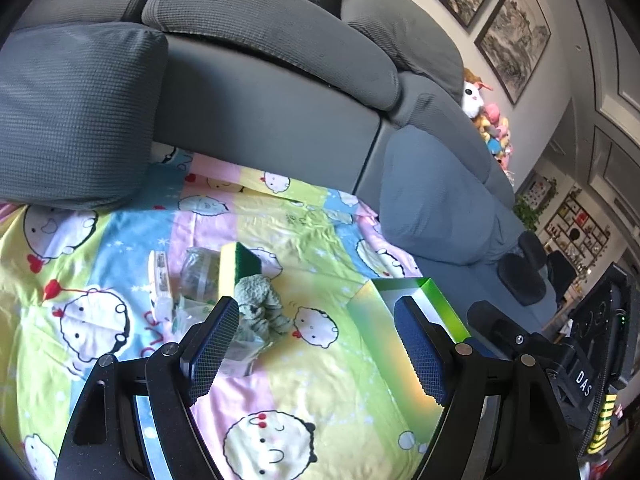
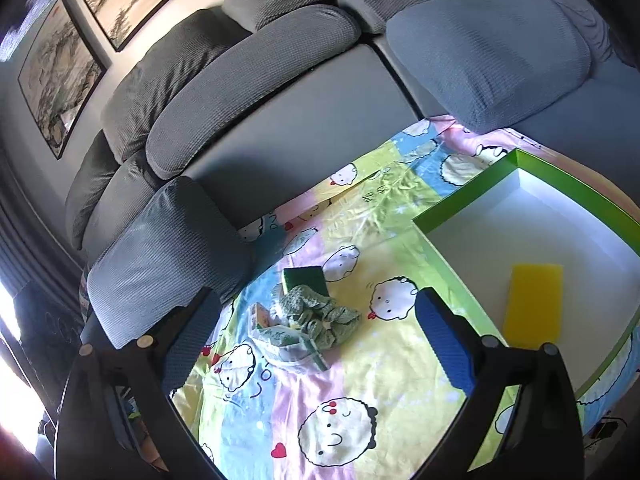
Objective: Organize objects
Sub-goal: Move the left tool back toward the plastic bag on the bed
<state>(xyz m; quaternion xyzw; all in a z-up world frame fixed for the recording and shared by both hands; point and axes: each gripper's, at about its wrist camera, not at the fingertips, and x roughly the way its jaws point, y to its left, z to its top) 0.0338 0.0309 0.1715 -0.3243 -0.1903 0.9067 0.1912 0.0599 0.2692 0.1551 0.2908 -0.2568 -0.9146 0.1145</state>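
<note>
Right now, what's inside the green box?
Inside the green box lies one yellow sponge, flat on the white floor near the front. The rest of the visible floor looks bare. The near right corner is cut off by the frame edge and the right gripper's fingers, so that part cannot be seen.

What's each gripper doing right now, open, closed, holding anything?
left gripper: jaws open, holding nothing, hovering near the green cloth.
right gripper: jaws open, holding nothing, above the cartoon sheet.

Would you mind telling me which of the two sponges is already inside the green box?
The plain yellow sponge lies flat inside the green box; the green-topped sponge sits outside in the pile on the bedsheet.
</note>
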